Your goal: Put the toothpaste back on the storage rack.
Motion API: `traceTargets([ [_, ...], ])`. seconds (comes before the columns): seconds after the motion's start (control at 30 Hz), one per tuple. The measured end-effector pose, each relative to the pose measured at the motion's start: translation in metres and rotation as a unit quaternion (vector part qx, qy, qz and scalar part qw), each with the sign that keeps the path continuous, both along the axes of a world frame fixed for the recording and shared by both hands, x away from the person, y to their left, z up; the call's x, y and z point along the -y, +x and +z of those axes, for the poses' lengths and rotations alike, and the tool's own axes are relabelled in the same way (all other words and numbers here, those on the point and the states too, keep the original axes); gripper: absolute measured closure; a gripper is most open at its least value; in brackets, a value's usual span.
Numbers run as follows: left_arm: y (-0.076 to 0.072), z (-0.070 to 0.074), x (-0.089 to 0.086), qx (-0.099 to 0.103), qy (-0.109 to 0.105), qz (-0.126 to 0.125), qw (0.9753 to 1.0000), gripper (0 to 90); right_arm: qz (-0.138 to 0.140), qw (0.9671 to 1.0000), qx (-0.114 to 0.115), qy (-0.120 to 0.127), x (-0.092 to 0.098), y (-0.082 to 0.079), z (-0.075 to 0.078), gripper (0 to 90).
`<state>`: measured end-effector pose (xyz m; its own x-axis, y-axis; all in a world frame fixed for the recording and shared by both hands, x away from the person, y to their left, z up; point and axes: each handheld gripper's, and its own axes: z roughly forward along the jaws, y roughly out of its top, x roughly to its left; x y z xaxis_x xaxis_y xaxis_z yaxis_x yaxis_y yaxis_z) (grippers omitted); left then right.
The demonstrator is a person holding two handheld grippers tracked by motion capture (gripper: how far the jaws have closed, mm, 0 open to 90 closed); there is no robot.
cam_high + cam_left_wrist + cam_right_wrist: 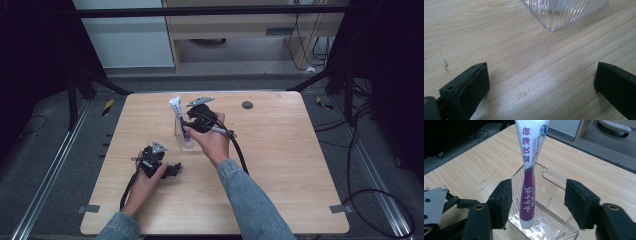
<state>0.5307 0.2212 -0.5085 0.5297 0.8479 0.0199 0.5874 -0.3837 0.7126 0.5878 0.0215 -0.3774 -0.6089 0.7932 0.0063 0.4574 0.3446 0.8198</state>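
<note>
Toothpaste tube (529, 177) stands near-upright in clear ribbed container (554, 187), cap end down, crimped end up. Right gripper (537, 202) at container rim, jaws wide, empty. Left gripper (541, 82) near container, jaws wide.

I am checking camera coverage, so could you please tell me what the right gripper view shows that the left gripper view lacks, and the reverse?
The right gripper view alone shows the toothpaste tube standing in the clear container, tilted, cap end down, between open jaws. The left gripper view alone shows the container's ribbed bottom corner from outside, beyond its own open jaws. Both share that container and the wooden table.
</note>
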Motion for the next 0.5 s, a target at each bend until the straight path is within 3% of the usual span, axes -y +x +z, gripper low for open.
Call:
traceTargets([
  [0.17,0.000,0.000,0.000,0.000,0.000,0.000,1.0000,0.0,0.014,0.9999,0.005,-0.006,0.004,-0.002,0.002,31.9],
  [0.33,0.000,0.000,0.000,0.000,0.000,0.000,1.0000,0.0,0.020,0.9997,-0.006,-0.016,0.009,-0.004,0.003,22.0],
  [0.5,0.000,0.000,0.000,0.001,-0.001,0.001,1.0000,0.0,0.016,0.9999,-0.003,0.000,0.016,-0.007,0.008,11.1],
])
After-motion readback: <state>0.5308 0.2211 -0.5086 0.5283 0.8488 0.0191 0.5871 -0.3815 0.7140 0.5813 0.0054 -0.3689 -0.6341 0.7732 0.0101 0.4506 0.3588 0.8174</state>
